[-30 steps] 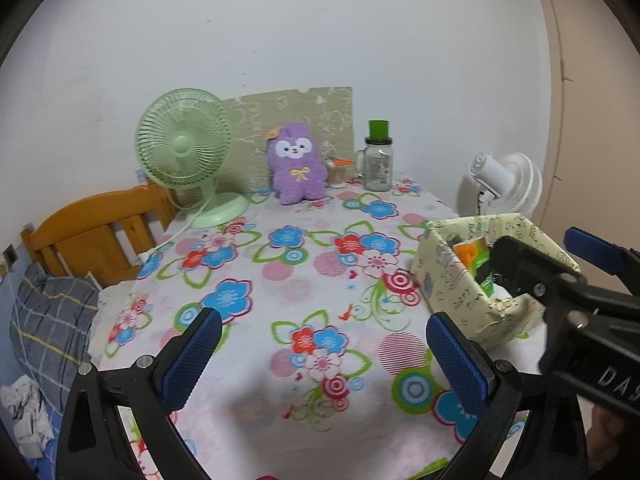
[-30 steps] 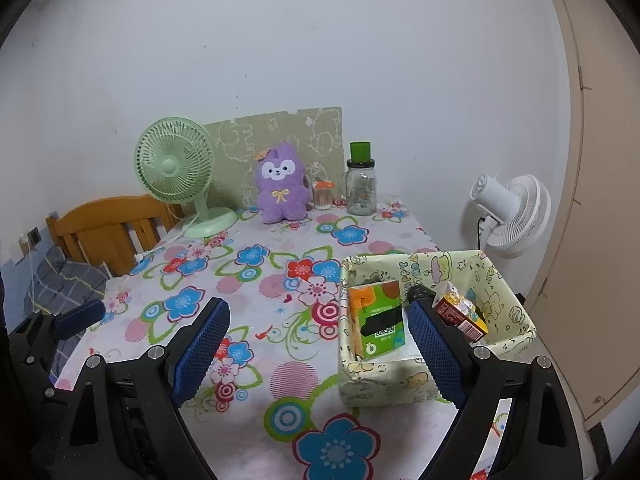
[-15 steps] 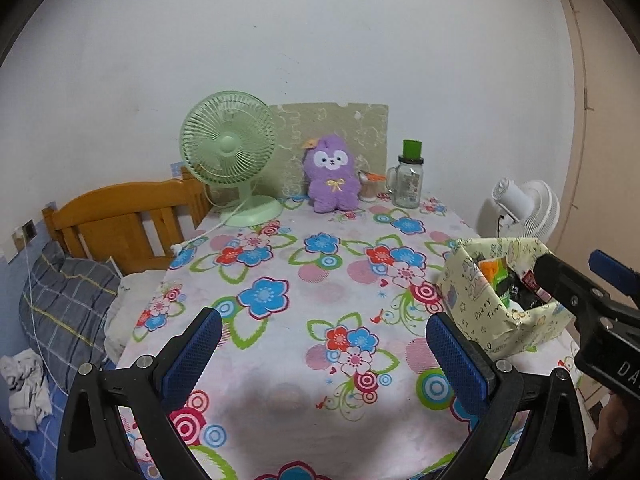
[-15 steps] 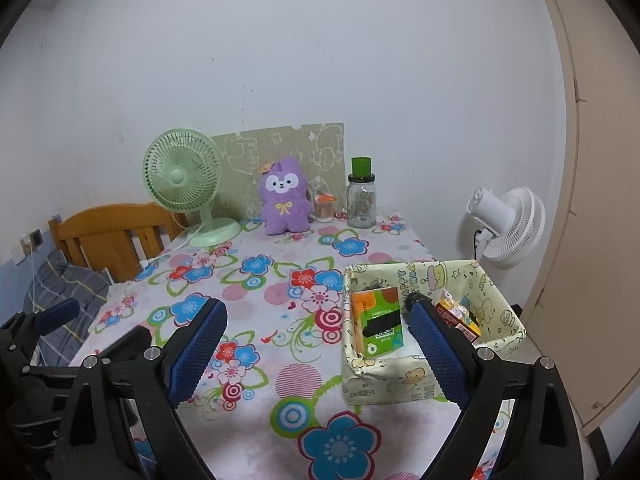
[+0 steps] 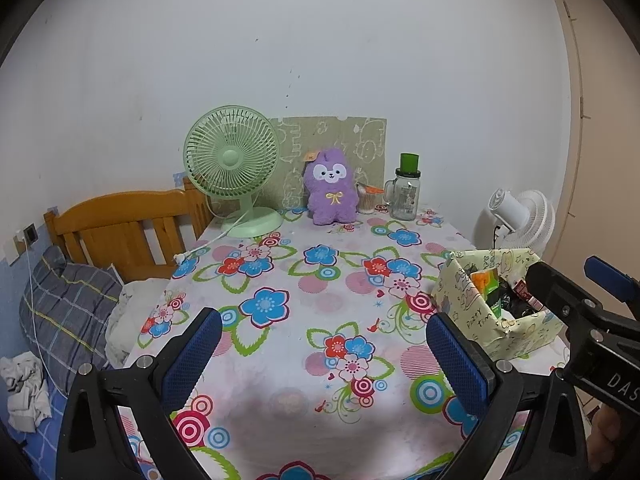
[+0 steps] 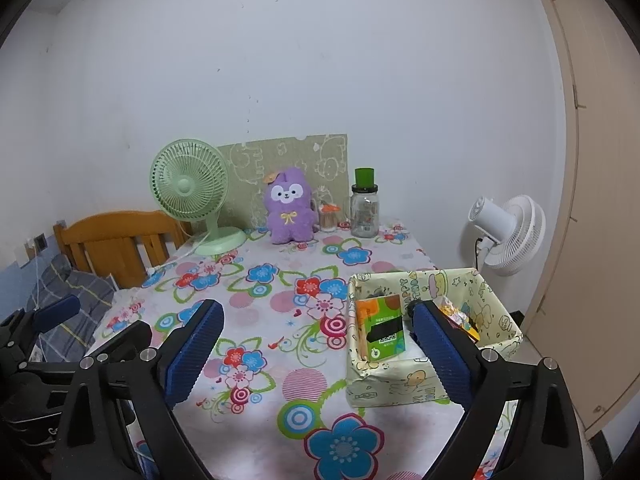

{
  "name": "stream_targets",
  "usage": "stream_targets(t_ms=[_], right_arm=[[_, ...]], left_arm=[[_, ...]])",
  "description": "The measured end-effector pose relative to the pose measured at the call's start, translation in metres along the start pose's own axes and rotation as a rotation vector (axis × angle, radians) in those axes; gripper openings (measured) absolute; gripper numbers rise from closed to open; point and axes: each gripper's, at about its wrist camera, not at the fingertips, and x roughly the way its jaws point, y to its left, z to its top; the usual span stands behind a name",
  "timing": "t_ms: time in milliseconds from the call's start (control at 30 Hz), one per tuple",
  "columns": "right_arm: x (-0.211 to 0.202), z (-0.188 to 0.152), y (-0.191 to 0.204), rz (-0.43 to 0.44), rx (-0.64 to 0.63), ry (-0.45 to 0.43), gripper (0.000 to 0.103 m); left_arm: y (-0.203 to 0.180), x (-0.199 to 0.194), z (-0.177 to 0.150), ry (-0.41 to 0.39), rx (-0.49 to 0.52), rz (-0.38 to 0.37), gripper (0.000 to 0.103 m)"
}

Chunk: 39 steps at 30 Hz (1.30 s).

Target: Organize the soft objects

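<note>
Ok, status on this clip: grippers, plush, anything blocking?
Left gripper and right gripper open, empty, at near edge. Purple plush upright at far wall, untouched. Path over tablecloth open; paper-wrapped box sits right.

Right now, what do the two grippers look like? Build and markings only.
Both match: left gripper and right gripper have matte black angular frames with silver screws and two fingers faced with blue textured pads. The right gripper's body, seen from the left wrist view, carries white lettering "DAS", cut off at the frame edge. No cables or sleeves visible.
</note>
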Motion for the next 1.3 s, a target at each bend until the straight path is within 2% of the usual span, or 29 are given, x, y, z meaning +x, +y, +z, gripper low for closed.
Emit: stream_targets(t_ms=[1300], right_arm=[[-0.0017,0.0011,-0.0040,0.005,0.008,0.003,0.099]], left_arm=[[-0.0037,-0.0035,0.0026,-0.006,0.009,0.020,0.103]])
